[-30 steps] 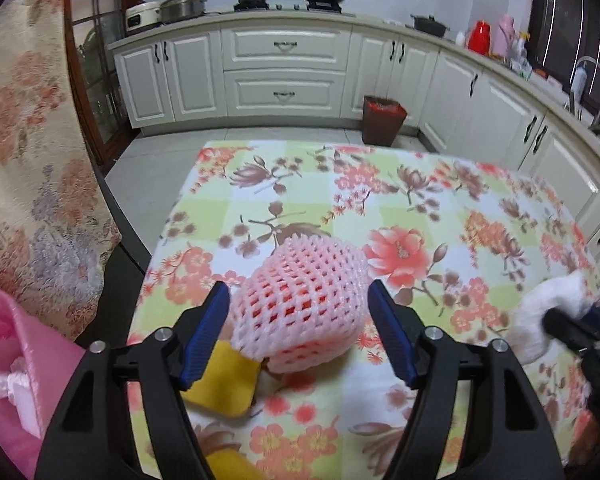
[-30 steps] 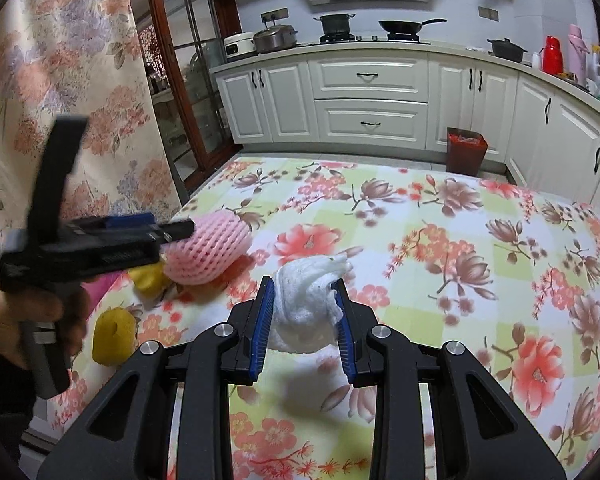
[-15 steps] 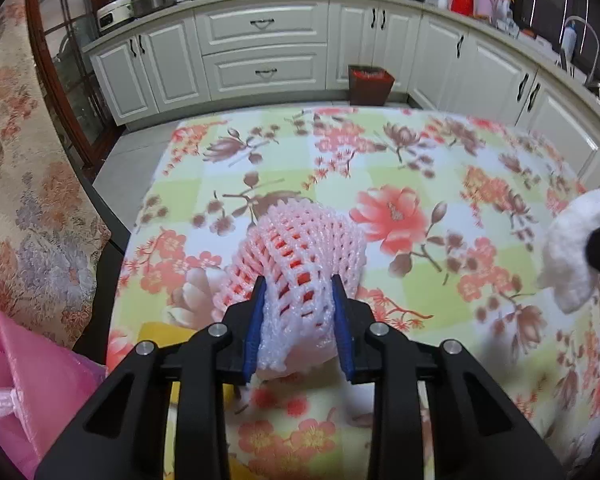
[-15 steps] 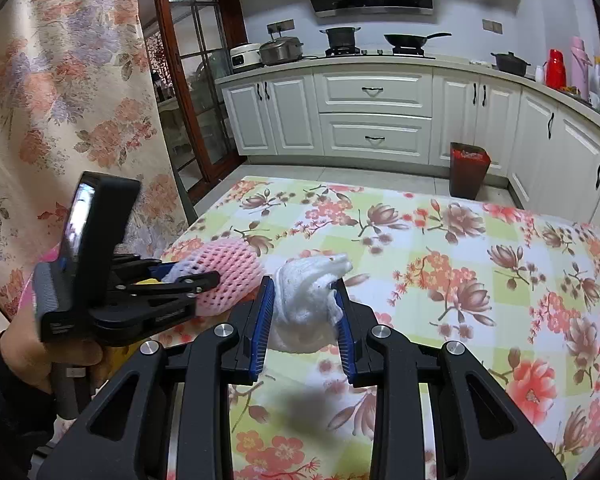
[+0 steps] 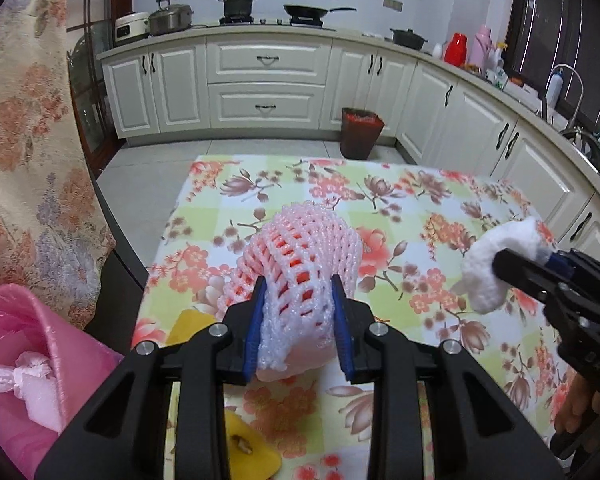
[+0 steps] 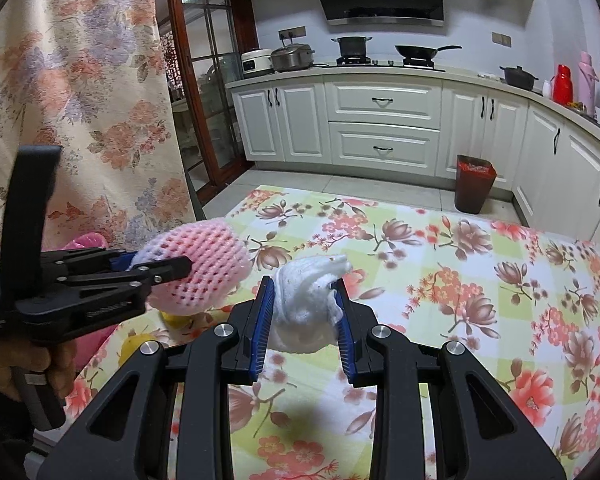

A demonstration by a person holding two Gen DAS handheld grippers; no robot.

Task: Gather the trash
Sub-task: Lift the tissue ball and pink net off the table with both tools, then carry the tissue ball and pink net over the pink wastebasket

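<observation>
Both grippers are clamped on trash above the table. Left gripper (image 5: 299,322) has its blue pads pinching a pink foam fruit net (image 5: 300,264), squeezing the near end narrow while the far end bulges out rounded. The net is a soft lattice of pale pink strands with orange-red showing through the holes, and a frayed whitish edge hangs down between the pads. In the right wrist view the same net (image 6: 204,268) sticks out past the fingertips and hangs clear of the cloth.

Right gripper (image 6: 303,314) grips a crumpled white paper wad (image 6: 306,300), fluffy and creased, with a pointed tuft rising toward the right pad. It too is off the surface, and its shadow falls on the cloth below. From the left wrist view the wad (image 5: 496,260) shows at the right edge, well apart from the net.

Below lies the table (image 6: 480,280), covered in a floral cloth of red and brown blossoms on green and white checks. Yellow peel pieces (image 5: 256,452) lie near the table's left edge, under the left gripper. A pink bag (image 5: 24,356) stands open beside the table at the left, with white and pink scraps inside. Farther off, a dark red bin (image 6: 474,184) stands on the floor by the white cabinets (image 6: 384,120).
</observation>
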